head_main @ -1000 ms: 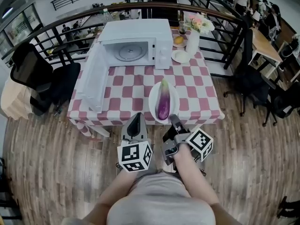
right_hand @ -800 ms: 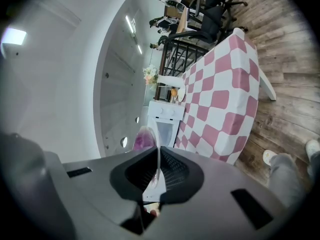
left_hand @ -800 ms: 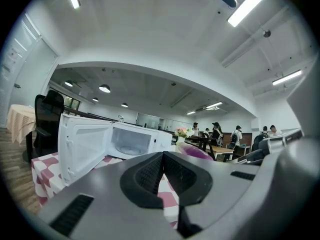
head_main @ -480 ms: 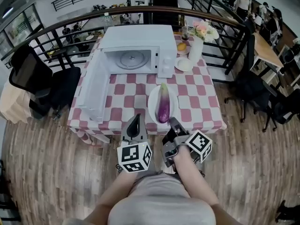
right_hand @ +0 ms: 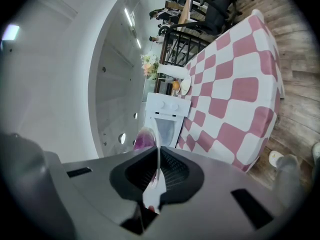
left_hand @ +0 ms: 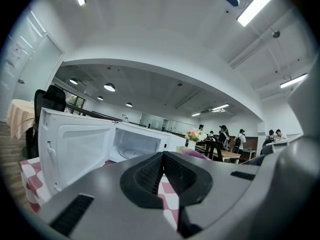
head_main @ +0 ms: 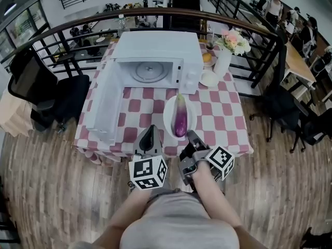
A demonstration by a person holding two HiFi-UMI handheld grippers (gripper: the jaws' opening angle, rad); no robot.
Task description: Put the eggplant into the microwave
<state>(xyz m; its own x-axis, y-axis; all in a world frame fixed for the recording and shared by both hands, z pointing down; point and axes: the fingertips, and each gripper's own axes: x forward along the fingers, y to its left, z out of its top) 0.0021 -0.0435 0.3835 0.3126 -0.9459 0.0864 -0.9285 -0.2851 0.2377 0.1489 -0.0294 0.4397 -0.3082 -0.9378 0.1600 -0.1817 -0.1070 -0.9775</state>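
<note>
1. Microwave (head_main: 155, 61) stands on the bench (head_main: 228, 123) beyond both grippers, door swung open, turntable (head_main: 149, 71) inside.
2. The plate (head_main: 168, 119) holds the eggplant (head_main: 180, 119) just ahead of the right gripper (head_main: 190, 137), which is clenched on the plate's near rim.
3. The eggplant's long axis runs away from that gripper, paler end toward the microwave.
4. The left gripper (head_main: 150, 130), beside the right one, is clenched and empty.

Purple eggplant (head_main: 180, 119) on plate (head_main: 168, 119); microwave (head_main: 155, 45) open
</note>
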